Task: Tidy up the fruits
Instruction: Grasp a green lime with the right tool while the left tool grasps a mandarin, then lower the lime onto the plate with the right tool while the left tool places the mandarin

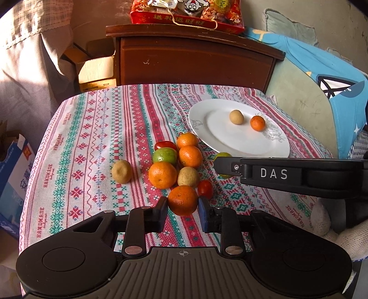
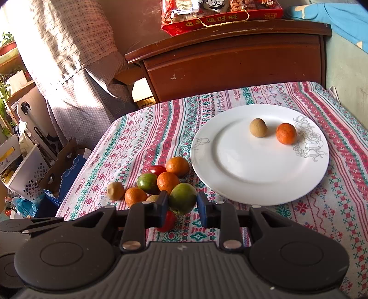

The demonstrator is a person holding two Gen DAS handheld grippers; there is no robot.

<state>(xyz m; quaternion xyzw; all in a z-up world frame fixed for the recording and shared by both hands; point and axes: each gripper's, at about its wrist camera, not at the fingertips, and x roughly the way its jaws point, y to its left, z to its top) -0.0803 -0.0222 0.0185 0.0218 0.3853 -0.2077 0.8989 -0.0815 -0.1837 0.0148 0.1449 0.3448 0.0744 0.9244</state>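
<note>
Closing both grippers on fruit: left gripper [image 1: 182,210] jaws flanking a tangerine [image 1: 182,200], right gripper [image 2: 182,208] bracketing a green fruit [image 2: 182,198], contact uncertain. Just two pieces on the white plate [image 2: 241,193]; roughly nine left in the heap [image 1: 177,161] on the tablecloth [image 1: 92,142].

Red snack box [image 1: 187,13] atop wooden cabinet [image 1: 195,62].

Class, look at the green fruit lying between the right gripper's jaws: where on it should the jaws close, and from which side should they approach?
Grip the green fruit across its widest middle, coming from the near side along the tablecloth, as the right gripper is lined up. Its rounded shape would probably slip if pinched off-centre. An orange sits close behind and a red tomato in front, so a sideways approach looks crowded.
</note>
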